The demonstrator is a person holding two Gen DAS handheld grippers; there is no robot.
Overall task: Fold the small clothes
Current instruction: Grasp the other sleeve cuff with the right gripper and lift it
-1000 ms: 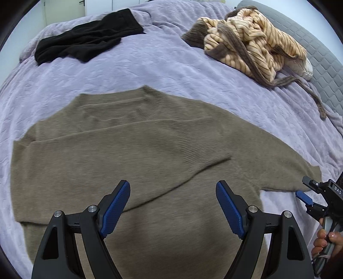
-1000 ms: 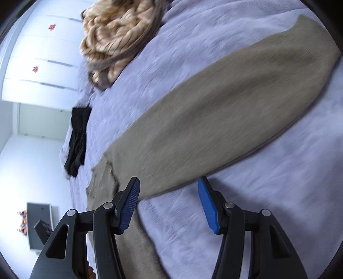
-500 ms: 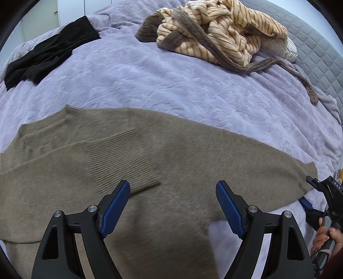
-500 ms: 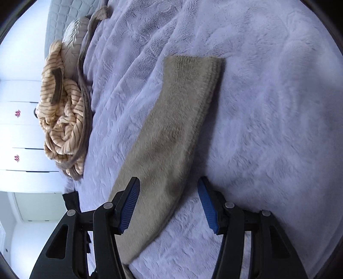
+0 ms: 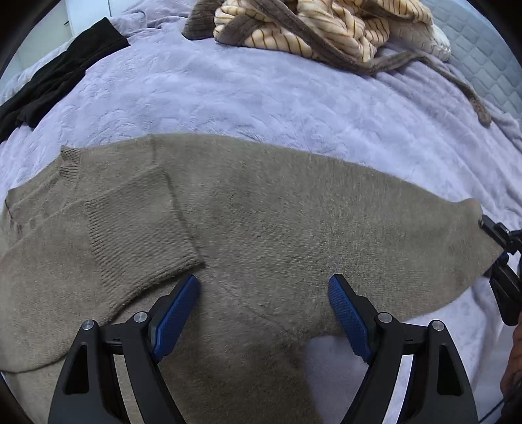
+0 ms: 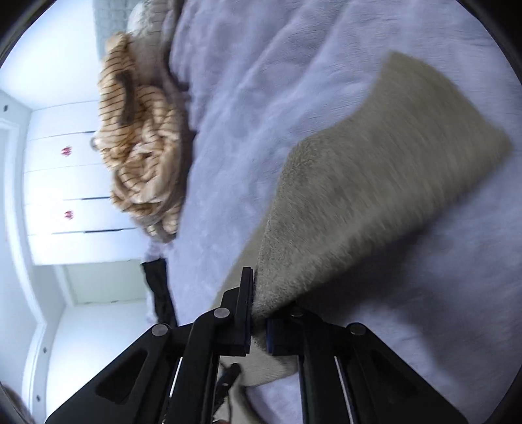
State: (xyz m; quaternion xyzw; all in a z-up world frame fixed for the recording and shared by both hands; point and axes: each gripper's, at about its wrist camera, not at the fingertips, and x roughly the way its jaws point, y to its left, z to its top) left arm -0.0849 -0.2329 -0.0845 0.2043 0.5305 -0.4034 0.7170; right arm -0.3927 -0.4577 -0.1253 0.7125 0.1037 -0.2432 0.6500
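Observation:
A taupe knit sweater [image 5: 261, 234] lies flat on the lavender bedspread [image 5: 261, 98]. One sleeve is folded across its chest [image 5: 137, 228]; the other sleeve stretches out to the right. My left gripper [image 5: 264, 310] is open and empty, low over the sweater's body near the right armpit. My right gripper [image 6: 259, 313] is shut on the outstretched sleeve [image 6: 375, 195] and lifts its edge off the bed. In the left wrist view the right gripper [image 5: 502, 261] shows at the sleeve's cuff end.
A striped tan and brown garment [image 5: 319, 26] is heaped at the far side of the bed, also in the right wrist view [image 6: 143, 146]. A black garment [image 5: 55, 75] lies at the far left. White wardrobe doors [image 6: 58, 195] stand beyond the bed.
My right gripper was open over the sleeve and has now shut on it and raised it. My left gripper has shifted right along the sweater and stays open.

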